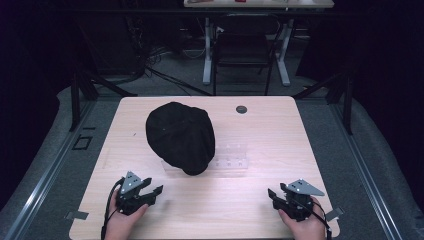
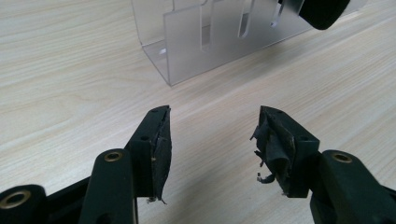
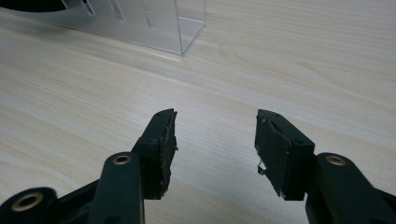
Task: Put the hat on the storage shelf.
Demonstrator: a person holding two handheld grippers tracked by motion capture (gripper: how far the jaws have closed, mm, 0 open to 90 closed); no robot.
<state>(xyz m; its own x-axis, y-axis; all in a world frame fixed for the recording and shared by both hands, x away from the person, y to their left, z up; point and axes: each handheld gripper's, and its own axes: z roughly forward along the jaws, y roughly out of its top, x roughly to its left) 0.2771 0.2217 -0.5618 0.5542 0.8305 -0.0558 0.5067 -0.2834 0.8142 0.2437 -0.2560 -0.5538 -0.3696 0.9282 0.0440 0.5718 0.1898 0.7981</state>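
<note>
Both tools, left tool [image 1: 153,189] and right tool [image 1: 274,195], rest low, spread, near cap [image 1: 181,136].

Wood table [image 1: 280,130] lay under both sets of jaws, bare grain between them. Round dark cable port [image 1: 241,109] sat far ahead of the jaws, near the far edge. Beyond that edge: black chair [image 1: 245,45], white-legged desk [image 1: 207,50], floor cables [image 1: 150,65]. Tape square [image 1: 82,143] was on the floor, outboard of the left jaws.

Black cap [image 1: 181,137] hides much of clear stand [image 1: 231,161].
</note>
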